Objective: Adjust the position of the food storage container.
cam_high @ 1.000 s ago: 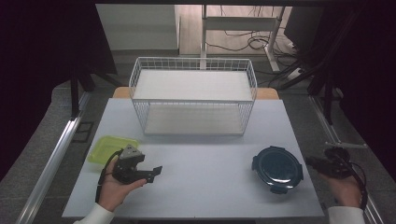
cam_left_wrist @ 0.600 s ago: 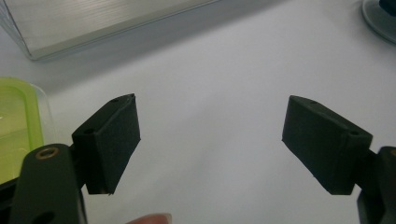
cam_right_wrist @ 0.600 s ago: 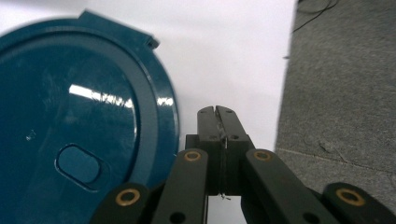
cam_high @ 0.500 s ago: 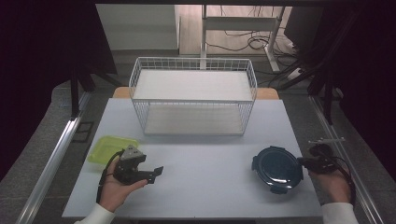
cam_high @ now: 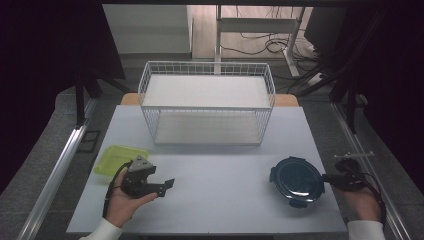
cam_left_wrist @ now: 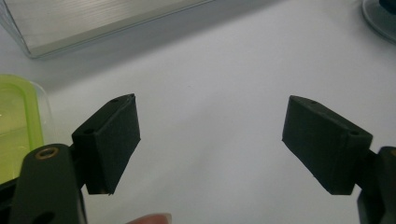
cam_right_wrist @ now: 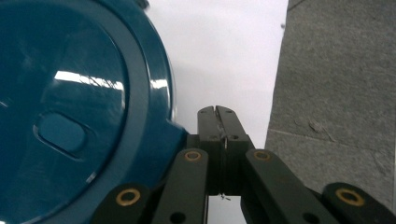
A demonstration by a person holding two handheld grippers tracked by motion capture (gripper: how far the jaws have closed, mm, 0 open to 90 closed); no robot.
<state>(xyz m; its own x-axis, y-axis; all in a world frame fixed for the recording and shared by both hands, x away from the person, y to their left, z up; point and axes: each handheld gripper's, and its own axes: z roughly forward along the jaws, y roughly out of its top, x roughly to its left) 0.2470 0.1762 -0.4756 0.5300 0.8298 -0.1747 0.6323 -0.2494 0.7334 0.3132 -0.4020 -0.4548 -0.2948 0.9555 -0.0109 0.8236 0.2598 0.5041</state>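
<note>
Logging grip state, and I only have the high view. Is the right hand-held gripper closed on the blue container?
Observer: No. In the right gripper view the right hand-held gripper has its jaws shut on each other with nothing between them, just beside the blue container.
Operator: Left one?
Observer: In the left gripper view the left hand-held gripper stands wide open over bare table.
Operator: Green box?
Observer: The green container lies outside the jaws, at that view's left edge.

On the worktop [cam_high: 220,180]: one white wire basket [cam_high: 207,102] at the far edge, one green lidded container [cam_high: 117,159] near the left edge, one round dark-blue lidded container [cam_high: 297,181] near the right edge. Two hand-held grippers, left gripper [cam_high: 167,184] and right gripper [cam_high: 327,177]; lidded containers two in all.
</note>
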